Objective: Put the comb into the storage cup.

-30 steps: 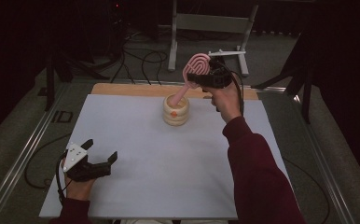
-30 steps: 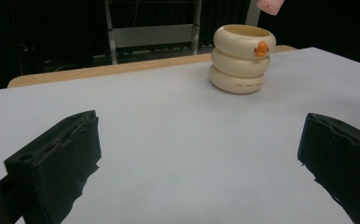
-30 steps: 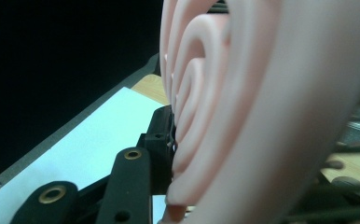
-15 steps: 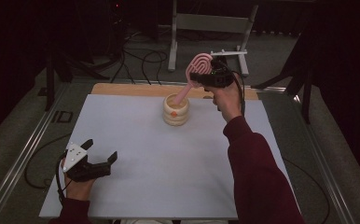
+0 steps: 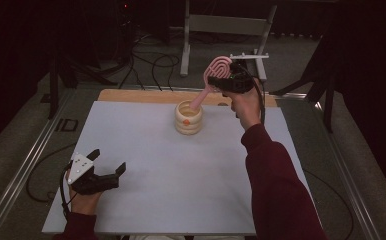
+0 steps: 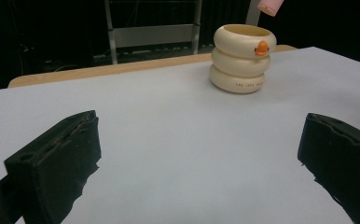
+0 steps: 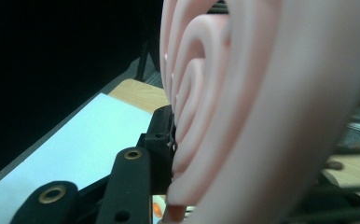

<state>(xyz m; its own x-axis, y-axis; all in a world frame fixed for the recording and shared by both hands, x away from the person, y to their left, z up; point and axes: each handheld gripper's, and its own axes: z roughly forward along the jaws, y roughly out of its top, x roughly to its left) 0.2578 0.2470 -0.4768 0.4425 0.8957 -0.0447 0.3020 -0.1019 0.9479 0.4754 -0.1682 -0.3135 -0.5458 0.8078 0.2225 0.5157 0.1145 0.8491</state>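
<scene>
**A:** The right gripper (image 5: 220, 80) is clamped on the head of the pink spatula (image 5: 216, 75), up at the table's far edge. In the right gripper view the ridged pink head (image 7: 243, 93) presses flat against a black jaw, so the grip looks firm. How far along do you reckon?

**B:** Start with the big things. The white table (image 5: 171, 200) is bare apart from the cream holder (image 5: 188, 118), which stands upright near the far edge, well apart from the left gripper (image 5: 107, 165). That one rests low at the near left corner with its jaws spread wide and nothing between them (the left gripper view shows plain table between the two black pads).

**A:** And the spatula itself?

**B:** Tilted, head high, with its handle end sloping down to the holder's mouth. In the left gripper view a pink tip (image 6: 271, 6) hangs just above the rim, apparently clear of it.

**A:** So it isn't resting in the holder?

**B:** I'd judge not. Whether it's going in or coming out, I can't tell. The grasp is done; what's left is finishing the move and letting go.
</scene>
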